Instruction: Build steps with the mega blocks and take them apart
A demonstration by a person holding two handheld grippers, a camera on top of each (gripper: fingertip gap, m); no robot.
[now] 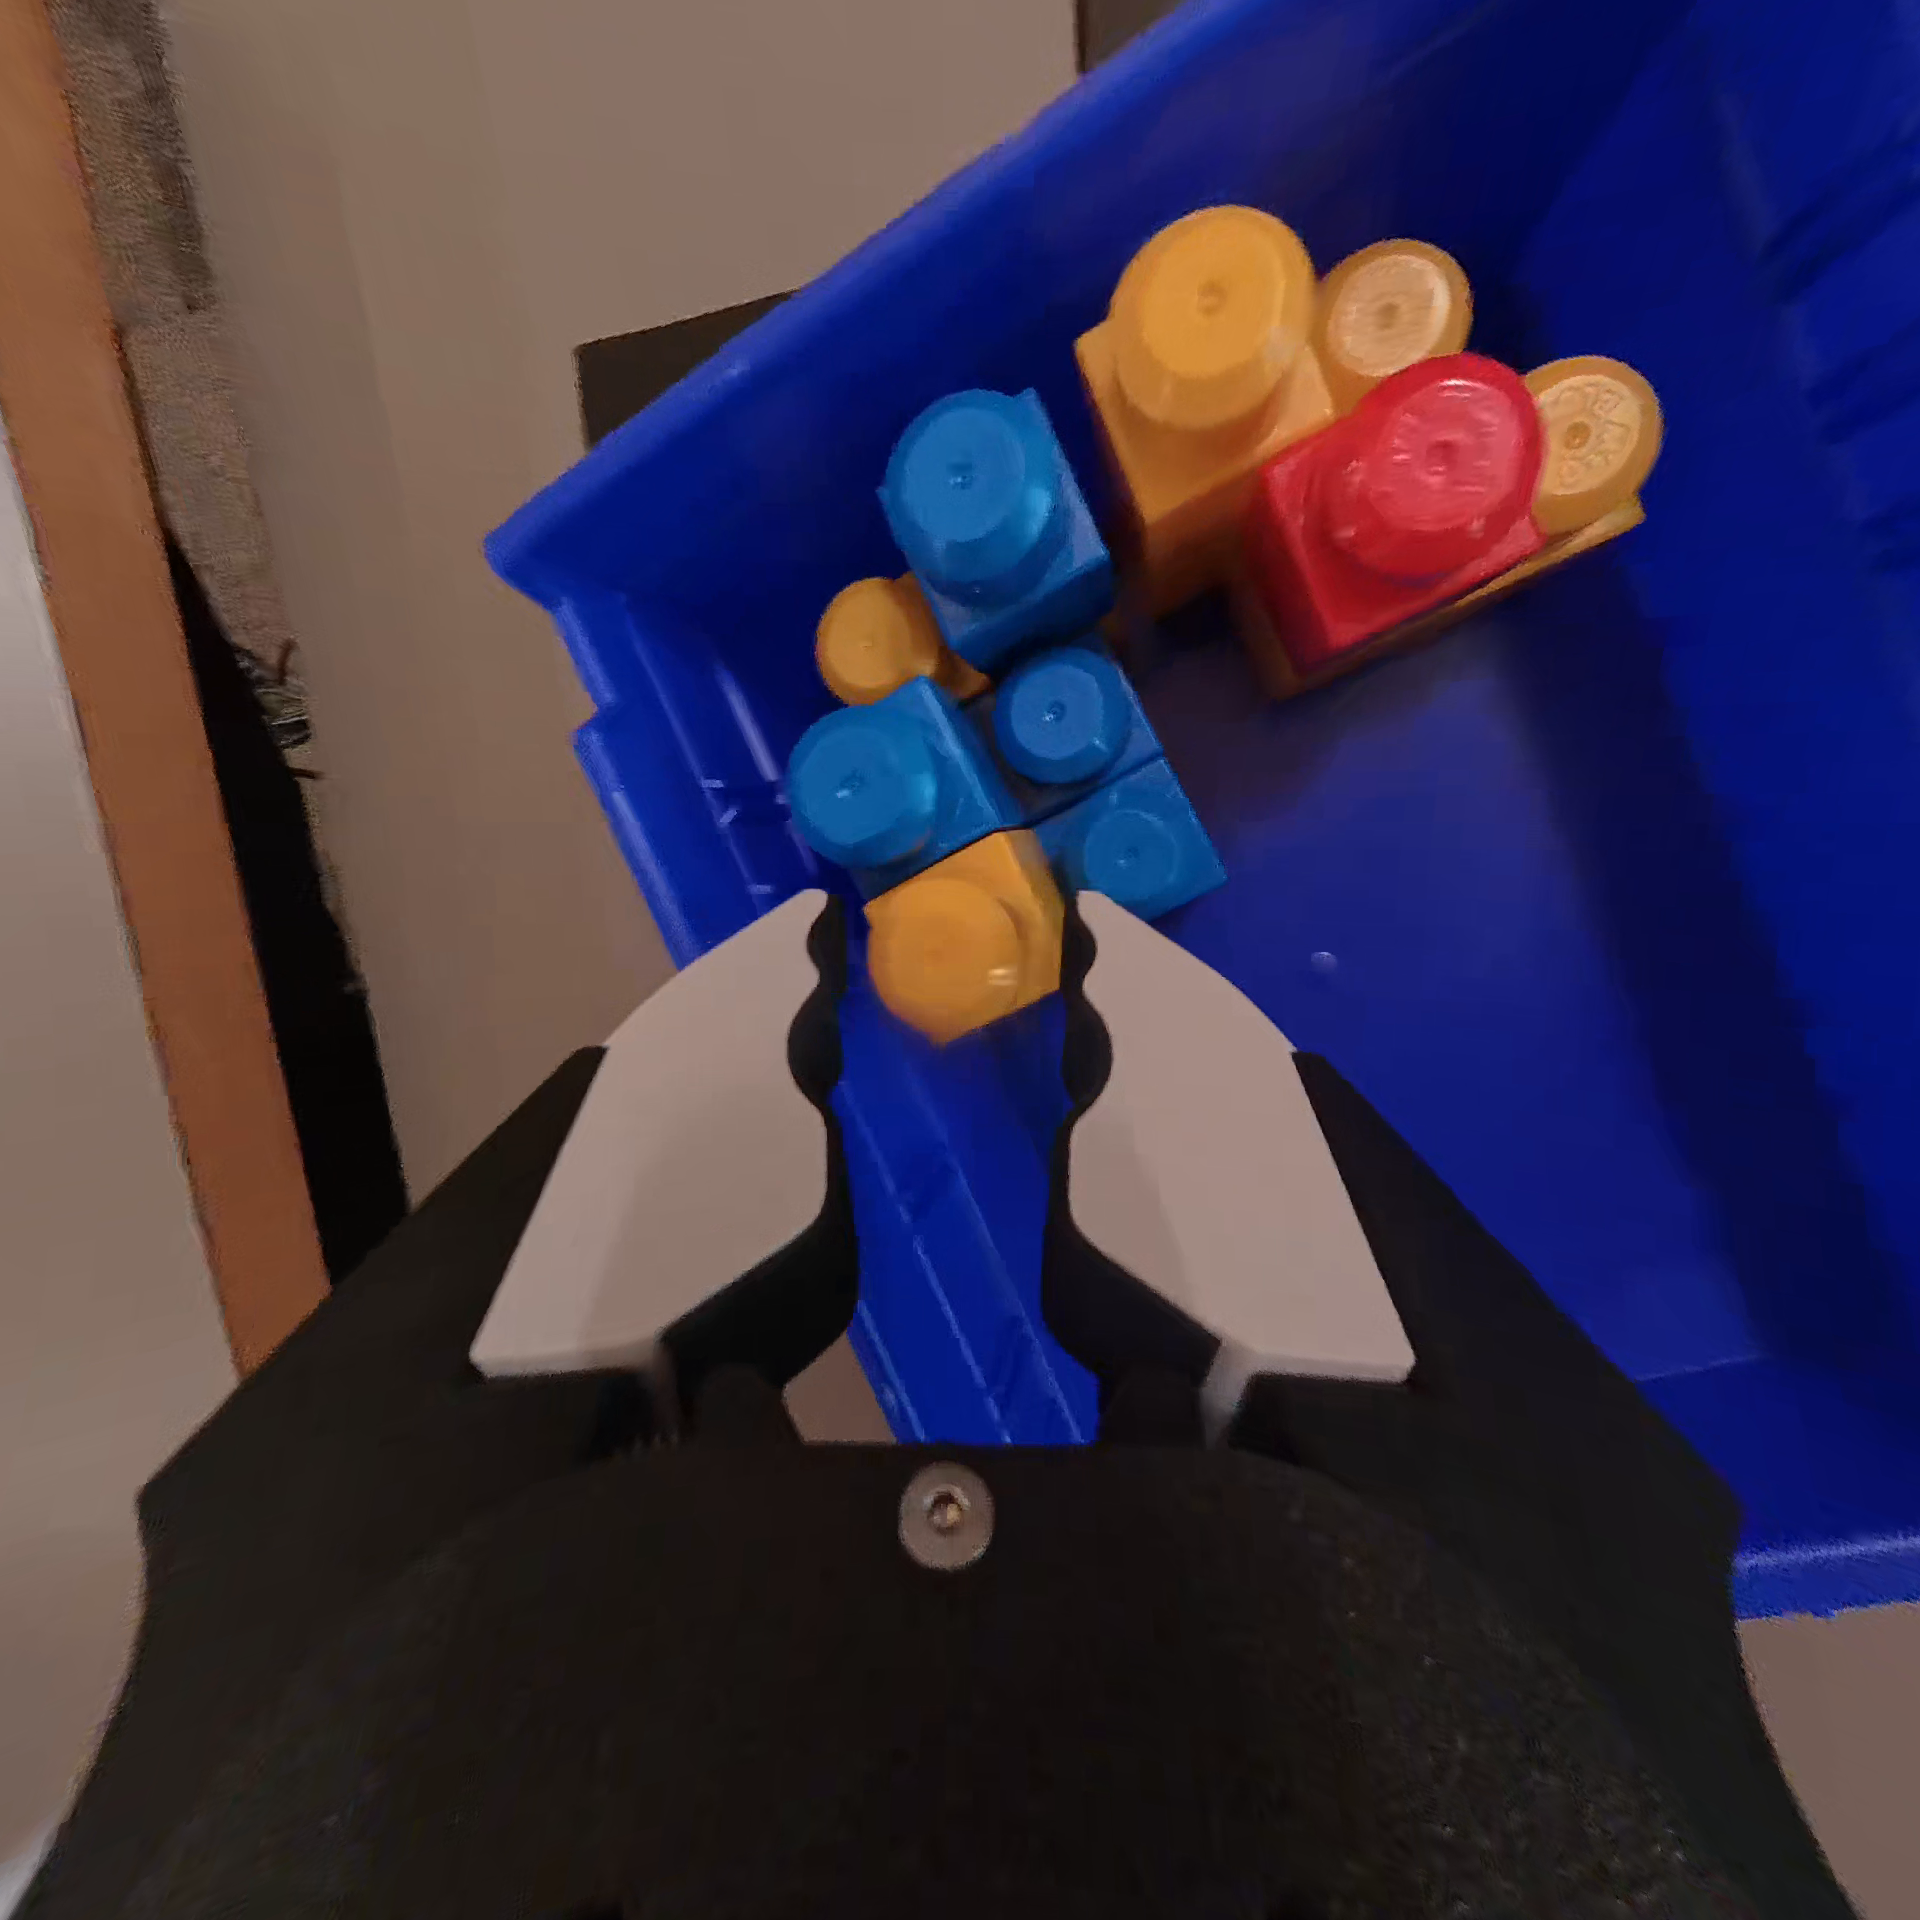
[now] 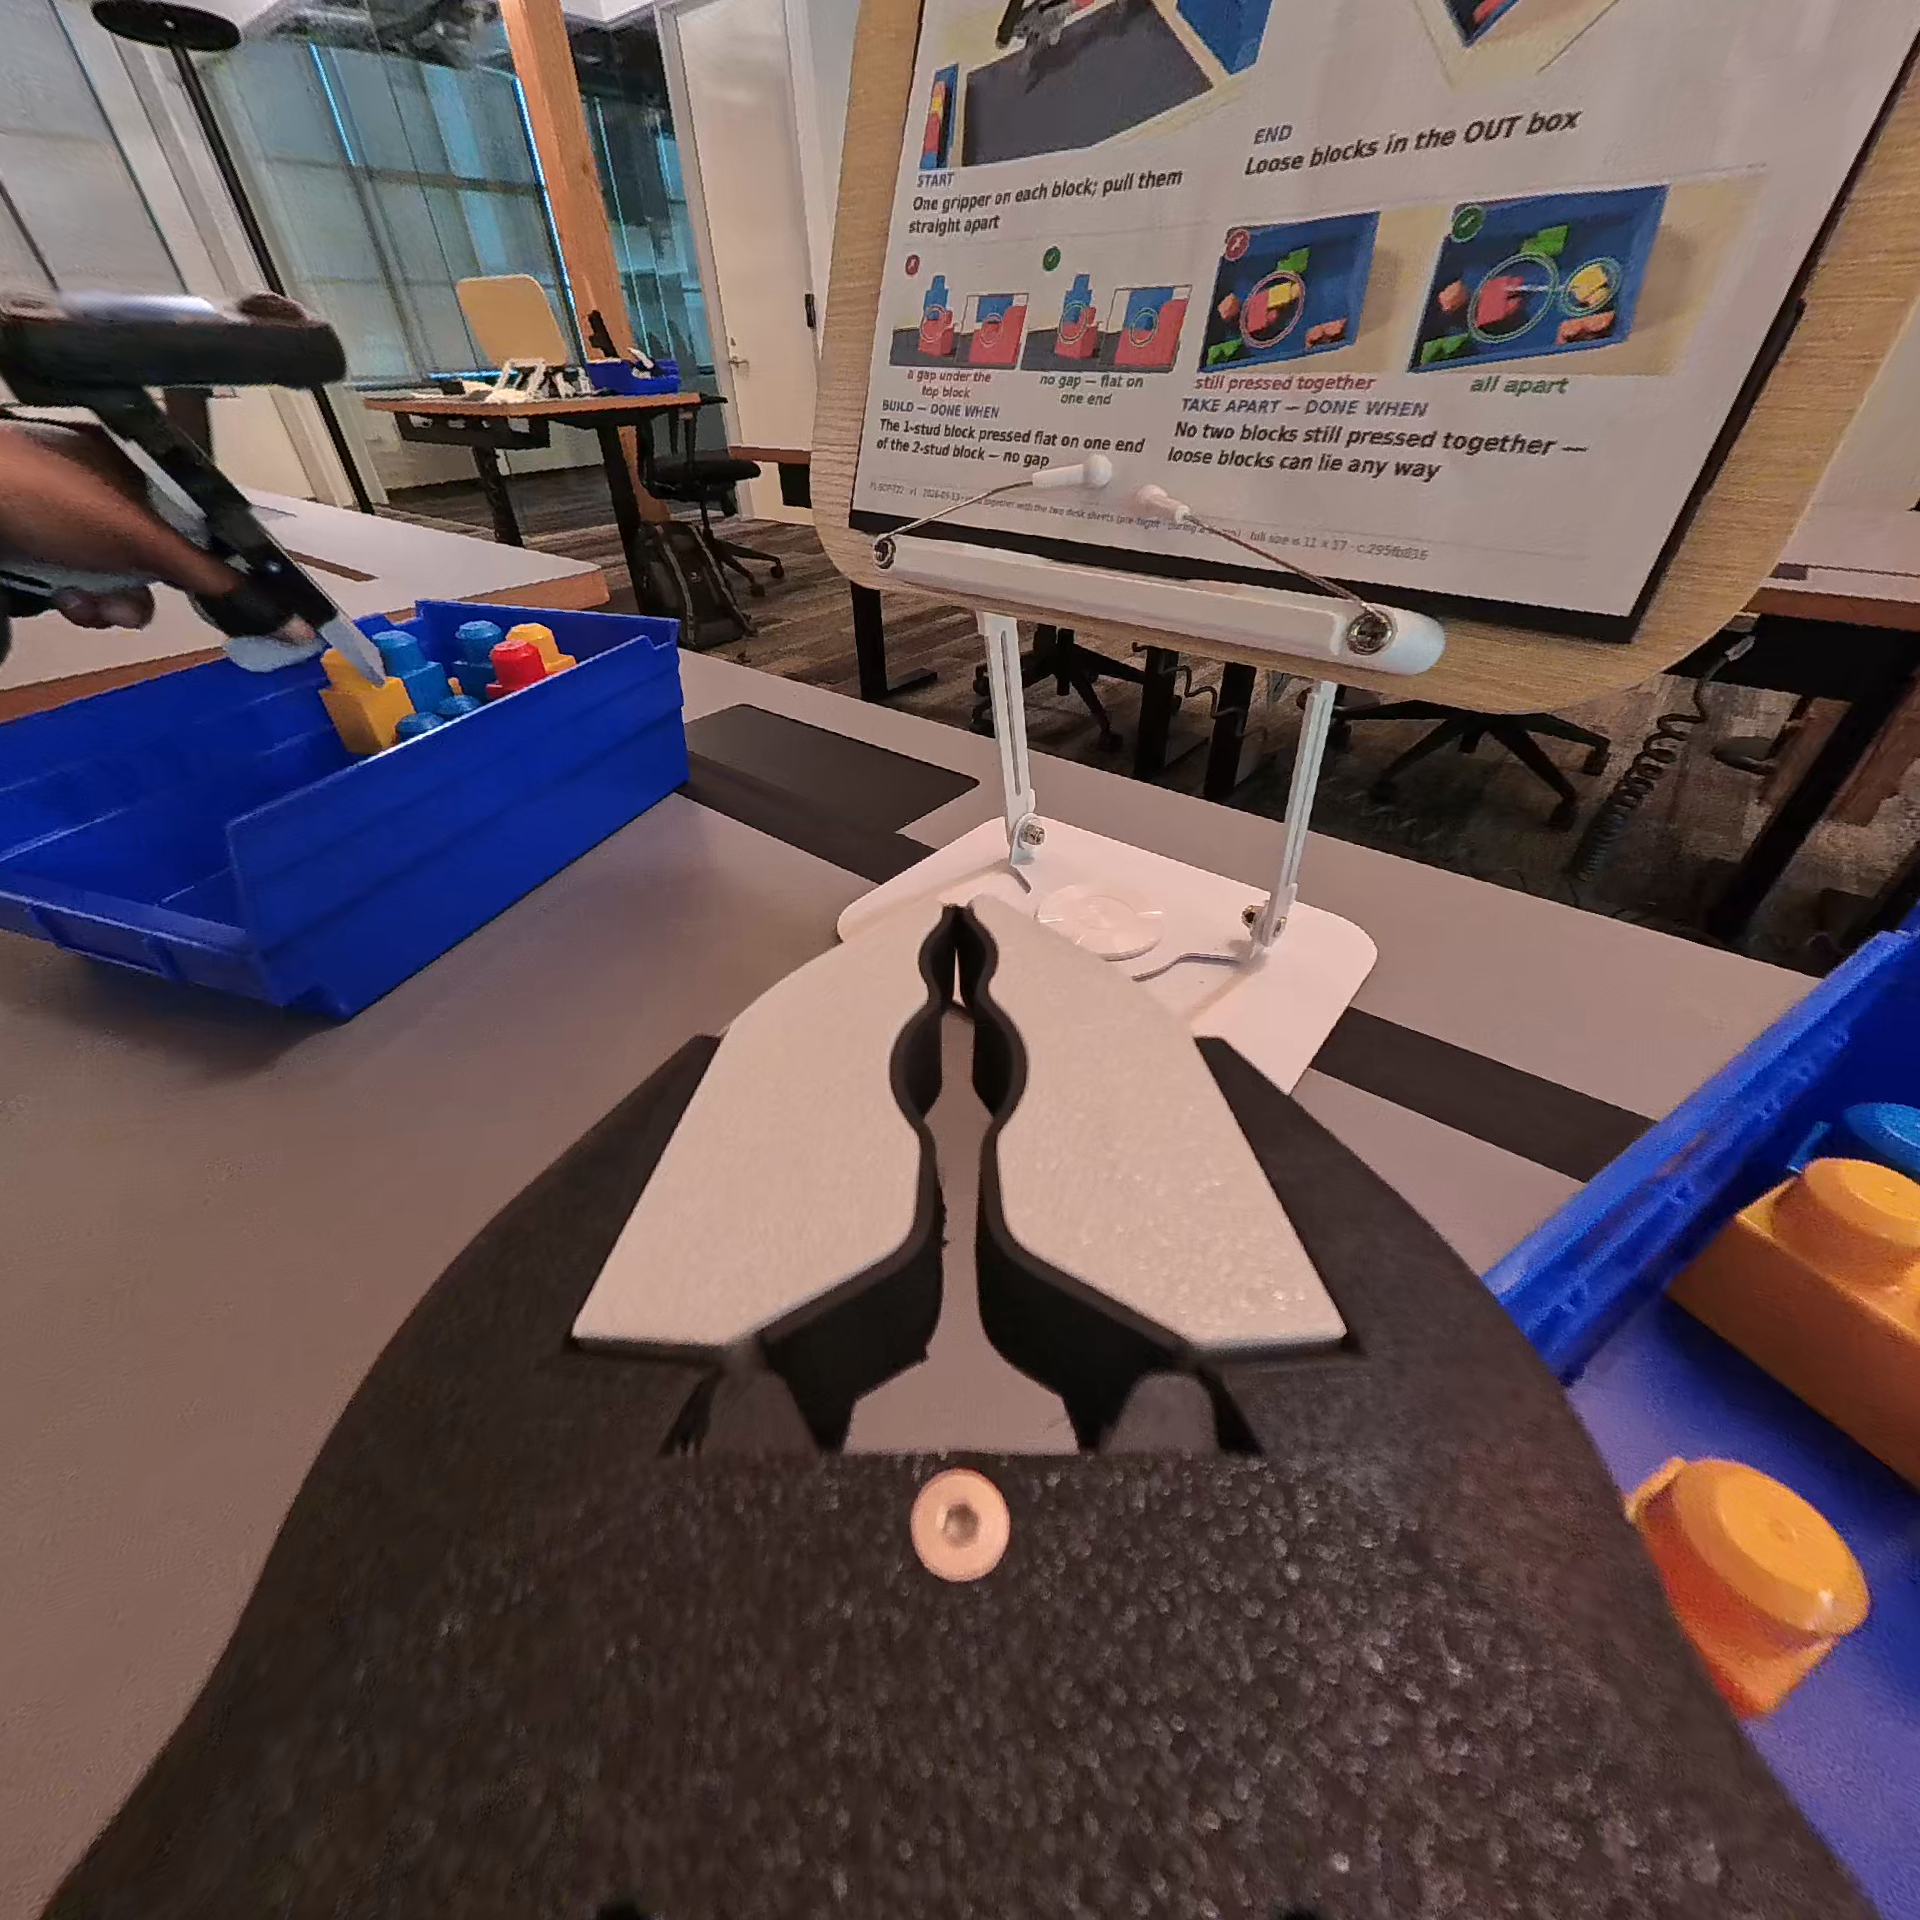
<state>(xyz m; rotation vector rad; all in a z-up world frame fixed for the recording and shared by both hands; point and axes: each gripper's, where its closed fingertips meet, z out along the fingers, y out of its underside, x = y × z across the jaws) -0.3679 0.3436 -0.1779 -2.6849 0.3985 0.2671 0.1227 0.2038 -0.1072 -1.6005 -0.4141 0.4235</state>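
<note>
— What has the left gripper (image 1: 961, 940) got?
— It is clamped on a yellow block (image 1: 966, 951), just over the bin (image 1: 1455, 1039) wall.
— And around it?
— Blue blocks (image 1: 992, 520) touch it from beyond; a red block (image 1: 1397, 509) sits on yellow ones farther in.
— The right gripper (image 2: 961, 920)?
— Closed on nothing, above the grey bench (image 2: 312, 1195), pointing at a white stand (image 2: 1299, 956). Orange blocks (image 2: 1818, 1278) lie in a second bin (image 2: 1662, 1153) just to its right.
</note>
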